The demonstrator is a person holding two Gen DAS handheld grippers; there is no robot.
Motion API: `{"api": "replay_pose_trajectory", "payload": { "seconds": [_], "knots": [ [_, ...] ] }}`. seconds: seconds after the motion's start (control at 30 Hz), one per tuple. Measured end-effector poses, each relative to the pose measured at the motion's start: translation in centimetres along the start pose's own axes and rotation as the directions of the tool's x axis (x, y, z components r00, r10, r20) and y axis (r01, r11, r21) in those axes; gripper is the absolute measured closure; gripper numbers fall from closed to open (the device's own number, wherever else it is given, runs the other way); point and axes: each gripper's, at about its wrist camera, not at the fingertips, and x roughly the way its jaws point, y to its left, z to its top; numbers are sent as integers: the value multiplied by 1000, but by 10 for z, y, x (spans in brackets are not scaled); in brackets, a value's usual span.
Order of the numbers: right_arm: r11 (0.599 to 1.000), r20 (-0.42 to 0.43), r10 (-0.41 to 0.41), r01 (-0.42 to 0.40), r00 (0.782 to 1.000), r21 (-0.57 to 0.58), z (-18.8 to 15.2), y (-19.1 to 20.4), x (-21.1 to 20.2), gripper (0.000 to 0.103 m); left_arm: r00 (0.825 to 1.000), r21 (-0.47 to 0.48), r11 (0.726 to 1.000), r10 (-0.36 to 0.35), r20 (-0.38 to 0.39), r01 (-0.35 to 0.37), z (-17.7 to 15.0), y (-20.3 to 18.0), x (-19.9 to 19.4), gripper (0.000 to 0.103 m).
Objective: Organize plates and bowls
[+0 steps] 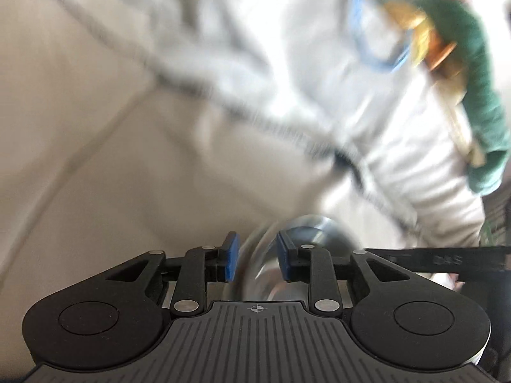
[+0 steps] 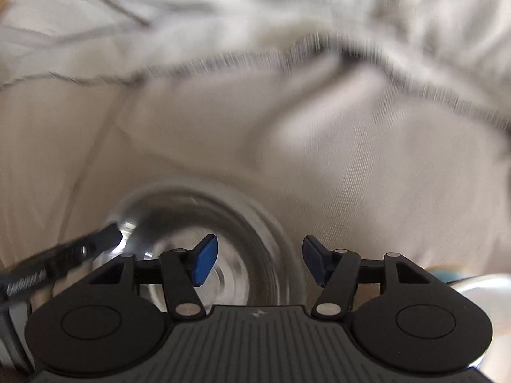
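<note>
I seem to be working in a home, most likely on a bed or some other soft furnishing. A pale cream sheet (image 2: 335, 166) with fine woven ribbing fills the middle of the right wrist view, and a rumpled white blanket (image 2: 223, 16) with dark stitched edging lies bunched across the top. A steel bowl (image 2: 255, 223) sits low at centre on the sheet. At the upper right of the left wrist view I see blurred household clutter: something green (image 1: 472, 79) and a blue loop (image 1: 361, 41).
</note>
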Motion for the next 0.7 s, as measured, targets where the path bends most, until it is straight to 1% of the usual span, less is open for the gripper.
{"api": "replay_pose_trajectory", "payload": {
  "seconds": [0.03, 0.07, 0.1, 0.17, 0.23, 0.27, 0.33, 0.37, 0.43, 0.47, 0.53, 0.57, 0.63, 0.7],
  "knots": [
    [1000, 63, -7, 8, 998, -18, -3, 0, -20, 42, 999, 27, 1000, -9, 38, 8, 2, -10, -10, 74],
    [999, 122, -22, 25, 992, -27, -6, -2, -40, 42, 998, 57, 998, -23, 51, 20, 4, -21, -16, 74],
    [999, 173, -31, 36, 984, -25, -9, -6, -58, 41, 998, 93, 995, -46, 39, 42, 5, -35, -18, 74],
    [999, 253, -41, 38, 967, 16, -17, -21, -88, 38, 993, 136, 984, -111, -43, 116, 9, -63, -12, 73],
    [997, 305, -52, 32, 951, 71, -27, -45, -105, 38, 977, 163, 967, -176, -122, 195, 9, -94, -2, 73],
    [994, 324, -73, 42, 943, 100, -33, -57, -109, 38, 969, 192, 956, -195, -151, 222, 8, -112, 2, 73],
    [983, 362, -146, 93, 920, 159, -49, -80, -111, 38, 960, 253, 936, -195, -201, 243, 1, -147, 7, 73],
    [976, 378, -182, 120, 908, 180, -60, -90, -112, 38, 960, 282, 930, -178, -214, 235, -1, -164, 9, 73],
    [965, 398, -227, 148, 889, 219, -78, -113, -109, 38, 968, 325, 925, -127, -217, 195, -11, -192, 6, 74],
    [959, 397, -243, 156, 885, 238, -88, -124, -108, 38, 971, 343, 923, -107, -215, 178, -14, -205, 5, 74],
    [950, 389, -250, 146, 887, 277, -102, -142, -97, 38, 971, 373, 912, -89, -221, 168, -24, -224, 3, 76],
    [945, 382, -238, 122, 893, 305, -111, -148, -93, 38, 970, 380, 909, -84, -229, 169, -28, -231, 5, 77],
    [937, 380, -187, 49, 906, 345, -123, -166, -82, 38, 964, 375, 911, -81, -252, 174, -36, -239, 12, 78],
    [924, 389, -161, 0, 907, 382, -133, -177, -73, 38, 956, 358, 918, -64, -285, 168, -43, -238, 21, 79]
  ]
}}
